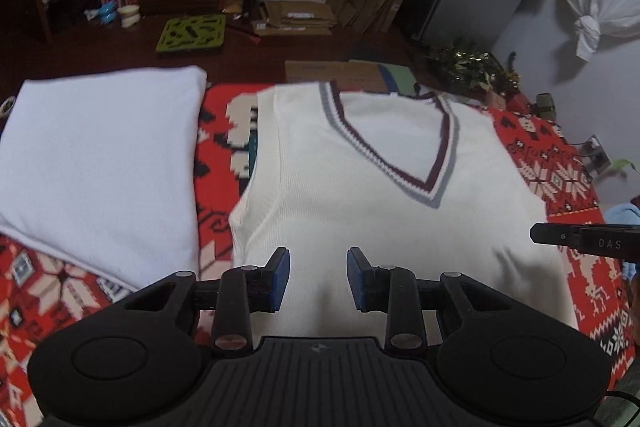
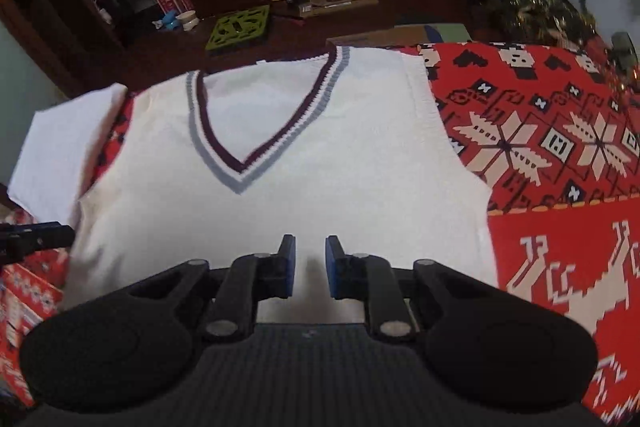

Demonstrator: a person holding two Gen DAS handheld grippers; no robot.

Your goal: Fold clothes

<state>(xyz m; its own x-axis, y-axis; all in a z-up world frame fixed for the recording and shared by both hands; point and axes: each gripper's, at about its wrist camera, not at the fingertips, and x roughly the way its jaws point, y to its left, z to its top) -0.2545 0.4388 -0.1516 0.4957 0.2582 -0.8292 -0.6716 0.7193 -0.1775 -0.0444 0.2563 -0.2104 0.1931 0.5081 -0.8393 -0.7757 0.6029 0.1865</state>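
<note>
A cream sleeveless vest [image 1: 360, 207] [image 2: 280, 195] with a maroon and grey V-neck lies flat, front up, on a red patterned blanket [image 1: 560, 155] [image 2: 560, 147]. My left gripper [image 1: 318, 259] hovers over the vest's lower left part, open, with only cloth showing below the blue pads. Over the lower middle of the vest, my right gripper [image 2: 310, 247] is open by a narrower gap and holds nothing. Each gripper's black tip shows at the edge of the other's view. The vest's hem is hidden under the grippers.
A folded white garment [image 1: 100, 163] [image 2: 60, 147] lies on the blanket left of the vest. Beyond the blanket's far edge are a cardboard box [image 1: 344, 71], a green mat [image 1: 192, 33] on the dark floor, shelves, and tinsel [image 1: 468, 63] at the far right.
</note>
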